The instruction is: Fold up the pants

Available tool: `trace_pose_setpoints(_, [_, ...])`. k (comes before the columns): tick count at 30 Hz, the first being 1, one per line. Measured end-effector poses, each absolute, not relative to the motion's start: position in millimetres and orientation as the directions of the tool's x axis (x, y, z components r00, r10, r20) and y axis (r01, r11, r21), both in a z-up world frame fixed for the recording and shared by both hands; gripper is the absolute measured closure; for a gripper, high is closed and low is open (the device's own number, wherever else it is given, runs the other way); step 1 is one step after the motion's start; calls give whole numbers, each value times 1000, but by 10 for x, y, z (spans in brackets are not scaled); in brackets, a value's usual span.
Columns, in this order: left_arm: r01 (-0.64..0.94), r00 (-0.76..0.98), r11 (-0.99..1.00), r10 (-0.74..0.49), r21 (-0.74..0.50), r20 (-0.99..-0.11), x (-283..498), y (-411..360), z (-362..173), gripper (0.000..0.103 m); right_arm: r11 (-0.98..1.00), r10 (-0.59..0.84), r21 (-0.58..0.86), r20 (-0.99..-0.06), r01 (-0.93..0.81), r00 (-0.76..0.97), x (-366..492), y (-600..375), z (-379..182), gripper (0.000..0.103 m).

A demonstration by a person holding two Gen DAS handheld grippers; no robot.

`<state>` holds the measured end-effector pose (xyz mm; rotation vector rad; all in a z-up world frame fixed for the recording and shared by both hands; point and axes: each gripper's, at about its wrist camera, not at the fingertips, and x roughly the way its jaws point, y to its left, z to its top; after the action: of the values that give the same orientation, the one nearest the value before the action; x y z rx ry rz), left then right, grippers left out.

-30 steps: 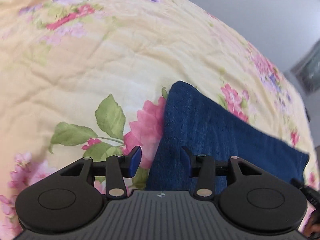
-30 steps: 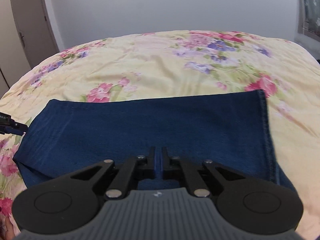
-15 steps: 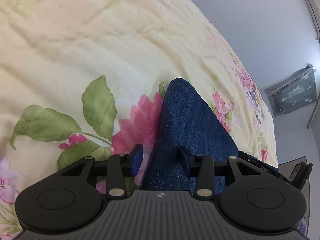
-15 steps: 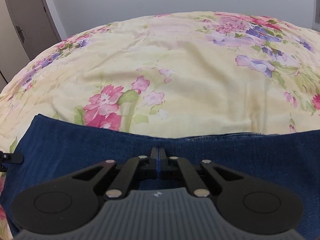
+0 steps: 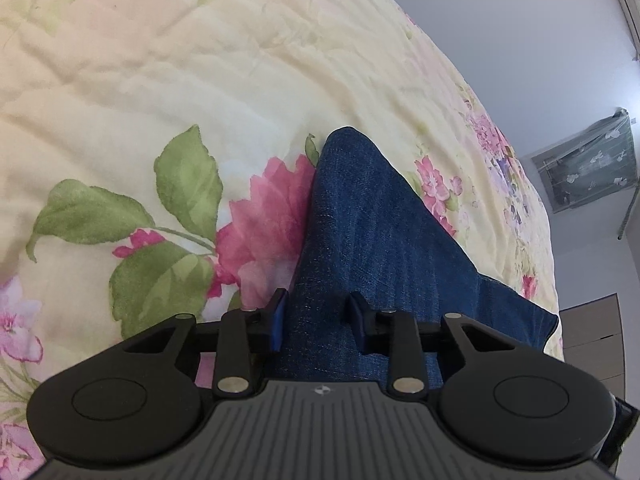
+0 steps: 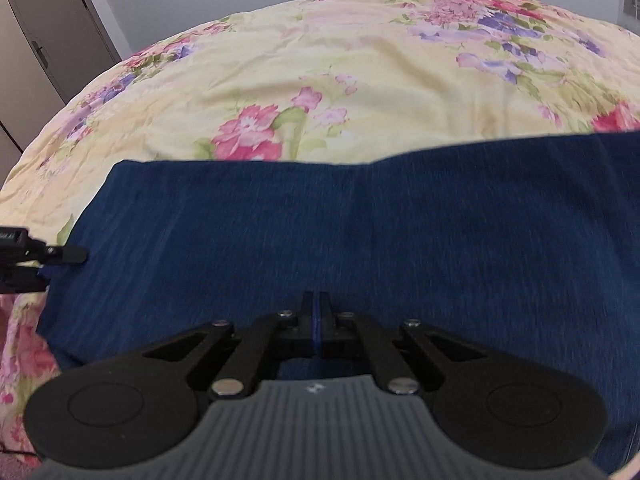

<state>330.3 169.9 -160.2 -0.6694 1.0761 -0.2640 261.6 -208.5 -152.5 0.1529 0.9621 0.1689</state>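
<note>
Dark blue denim pants (image 6: 360, 232) lie folded in a long band across the flowered bedspread. In the left wrist view the pants (image 5: 360, 240) run away from me to a rounded end. My left gripper (image 5: 318, 320) is open, its fingers straddling the near left edge of the denim. My right gripper (image 6: 316, 316) is shut, its tips low over the middle of the band; I cannot tell whether cloth is pinched. The left gripper also shows at the left edge of the right wrist view (image 6: 60, 258), at the band's left end.
The yellow floral bedspread (image 5: 160, 80) spreads wide beyond the pants. A grey door (image 6: 44, 32) stands at the far left behind the bed. A covered window (image 5: 588, 164) and wooden furniture (image 5: 592, 328) are at the right.
The left wrist view has tilted and drawn closer to the pants' end. The right gripper has swung left along the band; the hemmed right end has left its view.
</note>
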Motion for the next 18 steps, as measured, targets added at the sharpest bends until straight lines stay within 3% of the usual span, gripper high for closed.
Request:
trace_pose_setpoints(3, [-119, 482, 789, -486, -603, -729, 3282, 1663, -1570, 74, 974, 215, 216, -792, -67, 572, 2275, -2059, -1521, 103])
trace_pose_setpoints(7, [-104, 505, 798, -472, -594, -723, 3258, 1623, -1477, 89, 970, 220, 239, -801, -39, 557, 1973, -2038, -1681, 103])
trace_pose_setpoints(11, [-65, 521, 835, -439, -546, -732, 3249, 1515, -1242, 92, 965, 227, 263, -786, -22, 575, 1906, -2067, -1823, 103])
trace_pose_setpoints(18, [54, 583, 880, -411, -472, -701, 3174, 992, -488, 93, 940, 287, 340, -745, -27, 602, 1800, -2367, -1531, 103])
